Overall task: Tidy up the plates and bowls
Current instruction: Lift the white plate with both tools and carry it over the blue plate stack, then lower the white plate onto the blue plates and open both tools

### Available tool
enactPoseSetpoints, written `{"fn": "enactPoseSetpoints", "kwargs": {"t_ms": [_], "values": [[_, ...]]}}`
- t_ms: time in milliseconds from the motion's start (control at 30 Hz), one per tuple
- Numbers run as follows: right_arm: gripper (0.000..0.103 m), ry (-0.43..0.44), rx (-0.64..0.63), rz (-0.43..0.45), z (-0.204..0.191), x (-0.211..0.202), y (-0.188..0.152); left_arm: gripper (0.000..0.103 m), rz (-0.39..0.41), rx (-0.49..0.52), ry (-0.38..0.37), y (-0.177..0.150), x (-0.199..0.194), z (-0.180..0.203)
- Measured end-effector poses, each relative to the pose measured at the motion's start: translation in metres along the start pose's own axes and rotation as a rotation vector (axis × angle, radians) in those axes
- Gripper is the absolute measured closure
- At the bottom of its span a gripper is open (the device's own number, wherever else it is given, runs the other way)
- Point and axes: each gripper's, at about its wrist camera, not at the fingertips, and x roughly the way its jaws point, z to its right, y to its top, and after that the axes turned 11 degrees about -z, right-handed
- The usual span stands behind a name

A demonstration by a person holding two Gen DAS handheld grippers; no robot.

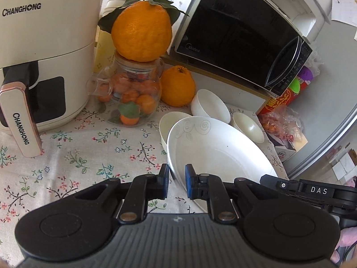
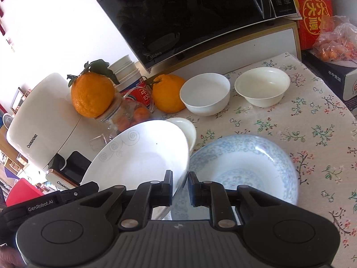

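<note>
A white plate with grey swirl marks (image 1: 214, 147) is held tilted above the table between both grippers. My left gripper (image 1: 176, 184) is shut on its near rim. My right gripper (image 2: 180, 186) is shut on the opposite rim of the same plate (image 2: 142, 156). A blue-patterned plate (image 2: 245, 167) lies flat on the floral tablecloth to the right of it. A small cream bowl (image 2: 189, 127) sits behind the white plate. Two more white bowls, one (image 2: 205, 93) and another (image 2: 262, 87), stand further back.
A Changhong air fryer (image 1: 44, 51), a glass jar of small oranges (image 1: 131, 96) topped by a big orange (image 1: 141, 31), and another orange (image 1: 177, 87) stand on the left. A black microwave (image 1: 241, 33) is at the back. A red box (image 2: 312, 11) and a fruit bag (image 2: 337, 42) are at the right.
</note>
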Motion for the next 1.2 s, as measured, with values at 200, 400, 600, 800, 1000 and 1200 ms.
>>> {"fn": "enactPoseSetpoints", "kwargs": {"t_ms": [200, 400, 600, 800, 1000, 1200], "values": [[0.09, -0.061, 0.007, -0.012, 0.026, -0.011, -0.003, 0.09, -0.04, 0.039, 0.0, -0.008, 0.02, 0.024], [0.09, -0.109, 0.015, -0.045, 0.046, -0.014, -0.007, 0.09, -0.076, 0.083, 0.019, -0.016, 0.036, 0.041], [0.09, -0.137, 0.012, -0.068, 0.057, -0.015, -0.01, 0.09, -0.103, 0.11, 0.036, -0.021, 0.046, 0.05], [0.09, -0.156, 0.024, -0.092, 0.063, -0.012, -0.01, 0.09, -0.117, 0.156, 0.077, -0.026, 0.052, 0.058], [0.09, -0.175, 0.021, -0.104, 0.063, -0.008, -0.012, 0.09, -0.127, 0.171, 0.105, -0.03, 0.057, 0.061], [0.09, -0.187, 0.007, -0.11, 0.061, -0.005, -0.012, 0.09, -0.12, 0.202, 0.143, -0.032, 0.06, 0.065]]}}
